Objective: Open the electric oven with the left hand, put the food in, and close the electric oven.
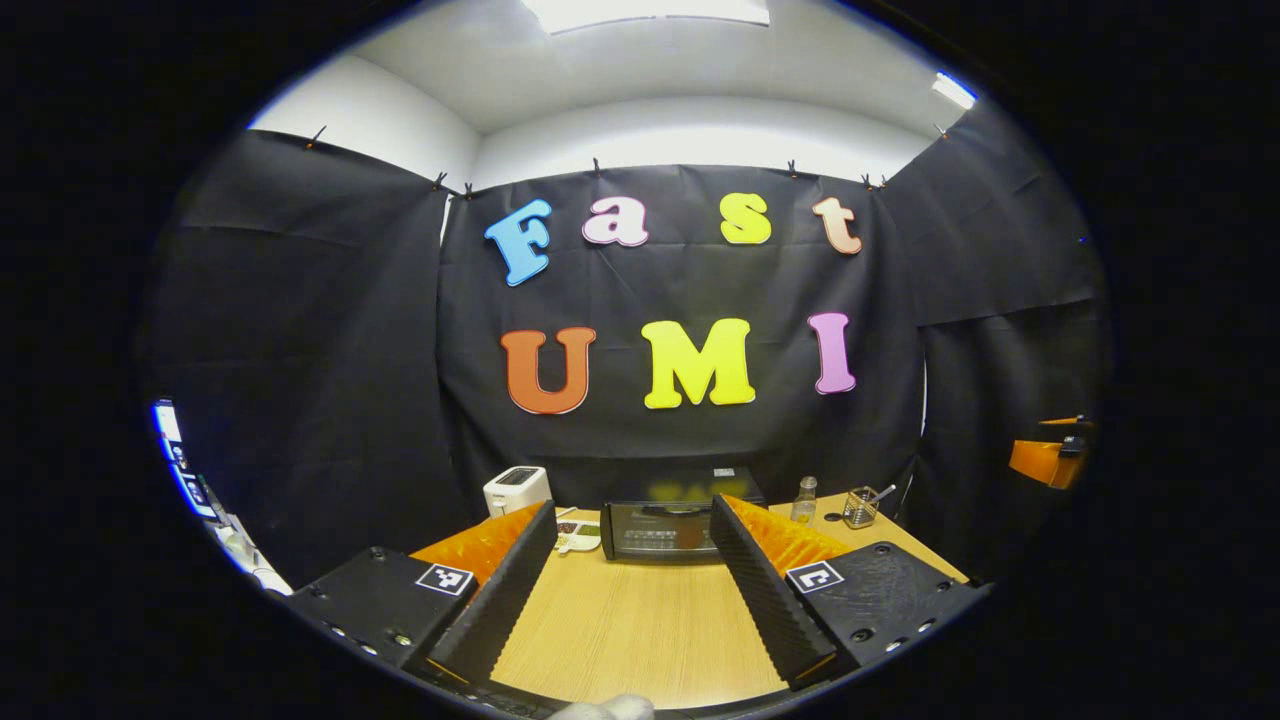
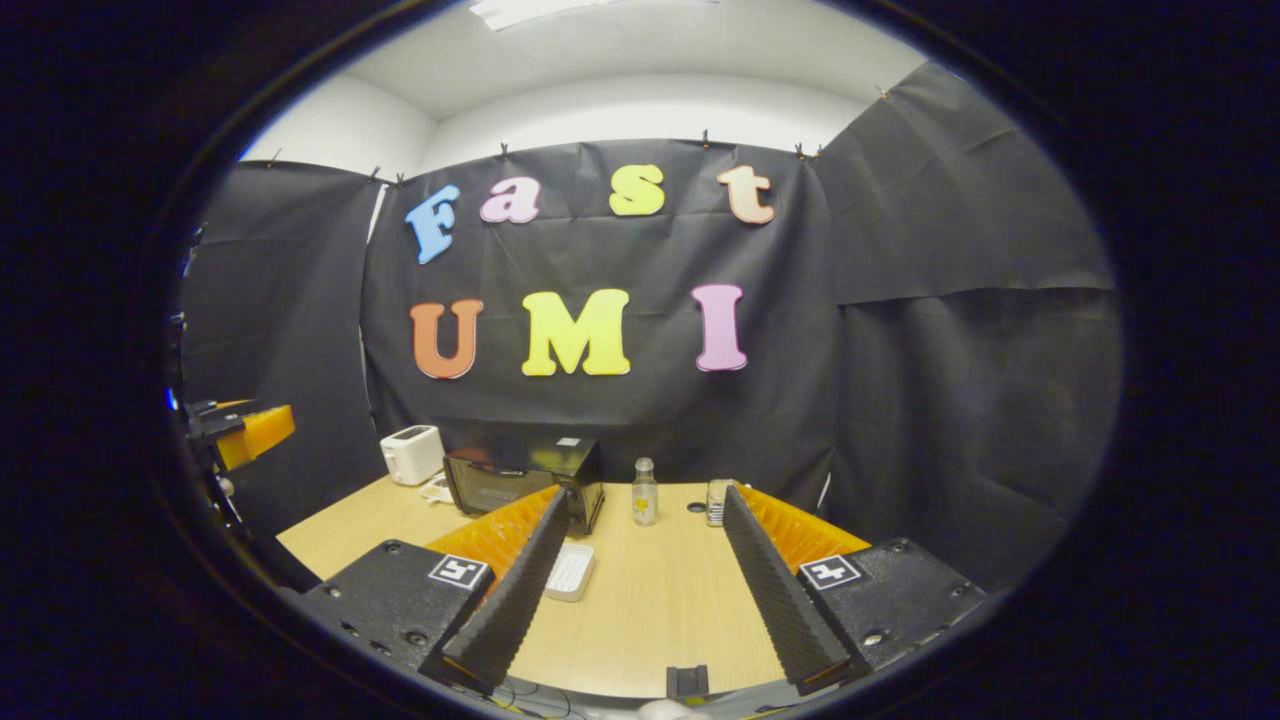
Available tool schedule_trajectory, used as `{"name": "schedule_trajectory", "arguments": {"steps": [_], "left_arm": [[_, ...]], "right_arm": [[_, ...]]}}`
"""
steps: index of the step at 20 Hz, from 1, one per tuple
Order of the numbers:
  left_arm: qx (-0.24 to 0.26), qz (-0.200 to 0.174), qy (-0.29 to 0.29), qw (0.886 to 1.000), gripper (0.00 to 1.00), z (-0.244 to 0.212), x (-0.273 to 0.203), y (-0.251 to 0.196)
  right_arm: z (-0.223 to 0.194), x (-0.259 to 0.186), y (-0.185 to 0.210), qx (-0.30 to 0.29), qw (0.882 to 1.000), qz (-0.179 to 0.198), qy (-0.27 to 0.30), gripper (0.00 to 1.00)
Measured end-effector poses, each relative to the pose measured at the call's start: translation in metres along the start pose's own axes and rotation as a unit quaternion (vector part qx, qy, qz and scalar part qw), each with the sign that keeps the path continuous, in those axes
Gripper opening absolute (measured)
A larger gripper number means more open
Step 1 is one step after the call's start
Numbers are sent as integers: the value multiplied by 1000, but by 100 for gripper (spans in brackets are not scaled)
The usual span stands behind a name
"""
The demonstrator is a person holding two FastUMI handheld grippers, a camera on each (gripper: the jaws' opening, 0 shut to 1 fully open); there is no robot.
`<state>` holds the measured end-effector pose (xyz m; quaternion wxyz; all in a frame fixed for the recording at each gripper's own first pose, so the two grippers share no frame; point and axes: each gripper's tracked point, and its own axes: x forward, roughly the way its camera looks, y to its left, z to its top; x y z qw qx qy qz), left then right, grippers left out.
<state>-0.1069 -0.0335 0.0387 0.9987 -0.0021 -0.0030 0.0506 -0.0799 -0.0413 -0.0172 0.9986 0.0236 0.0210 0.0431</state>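
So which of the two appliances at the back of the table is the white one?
The toaster, the smaller one at the left end. The electric oven beside it is black.

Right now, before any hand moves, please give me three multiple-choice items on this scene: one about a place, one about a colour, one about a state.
1. Where does the white toaster stand relative to the electric oven, in the left gripper view?
A. On top of it
B. To its left
C. To its right

2. What colour is the table?
A. Light wood
B. Black
C. White

3. In what state is the electric oven door?
A. Wide open
B. Taken off
C. Closed

Answers:
1. B: the toaster sits on the table at the left of the oven, with a small plate between them.
2. A: the bare top between the fingers of the left gripper shows a pale wood grain.
3. C: the oven's front stands upright and flush, and both the left gripper and the right gripper hang open, apart from it.
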Motion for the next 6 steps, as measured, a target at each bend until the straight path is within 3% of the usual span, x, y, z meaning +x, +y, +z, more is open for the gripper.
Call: {"name": "schedule_trajectory", "arguments": {"steps": [6], "left_arm": [[1,-14,3,1000,98,1,5,7]], "right_arm": [[5,-1,6,-1,1000,-11,-2,98]]}}
